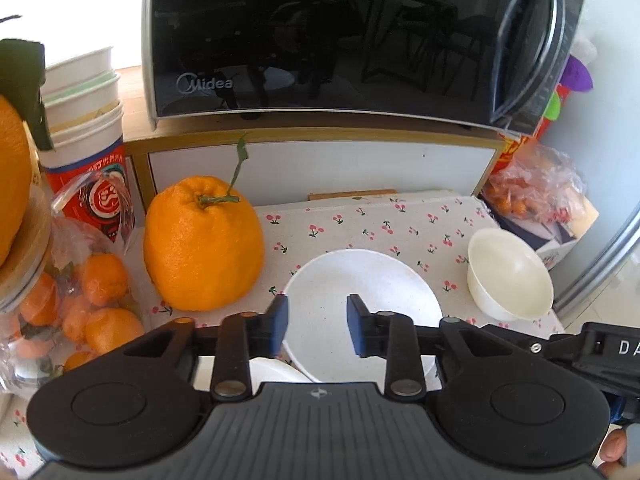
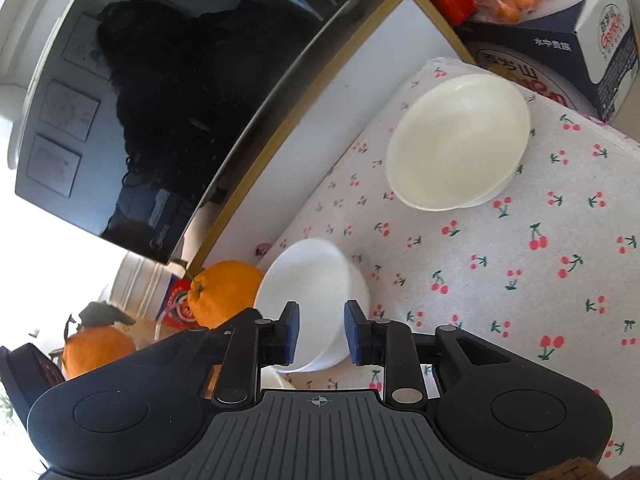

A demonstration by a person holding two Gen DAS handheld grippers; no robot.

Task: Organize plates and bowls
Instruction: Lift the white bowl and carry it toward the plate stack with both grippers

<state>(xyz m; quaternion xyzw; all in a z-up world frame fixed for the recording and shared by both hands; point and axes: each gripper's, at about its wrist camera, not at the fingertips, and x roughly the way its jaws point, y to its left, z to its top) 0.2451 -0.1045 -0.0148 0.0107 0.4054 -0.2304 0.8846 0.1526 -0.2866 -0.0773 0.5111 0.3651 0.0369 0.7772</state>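
Note:
A white bowl (image 1: 360, 300) sits on the cherry-print cloth (image 1: 384, 224) just ahead of my left gripper (image 1: 317, 325), which is open and empty above its near rim. A smaller cream bowl (image 1: 508, 276) stands to the right of it. In the right wrist view the white bowl (image 2: 312, 284) lies just ahead of my right gripper (image 2: 321, 331), which is open and empty over its near rim. The cream bowl (image 2: 456, 140) is farther off on the cloth (image 2: 520, 260). Another white rim (image 1: 276, 372) shows under the left fingers.
A black Midea microwave (image 1: 320, 40) stands on a white cabinet behind the cloth. A large orange (image 1: 202, 246) sits left of the white bowl. A bag of small oranges (image 1: 80, 304) and stacked paper cups (image 1: 84, 120) are far left. Boxes and bagged fruit (image 1: 532, 192) are at the right.

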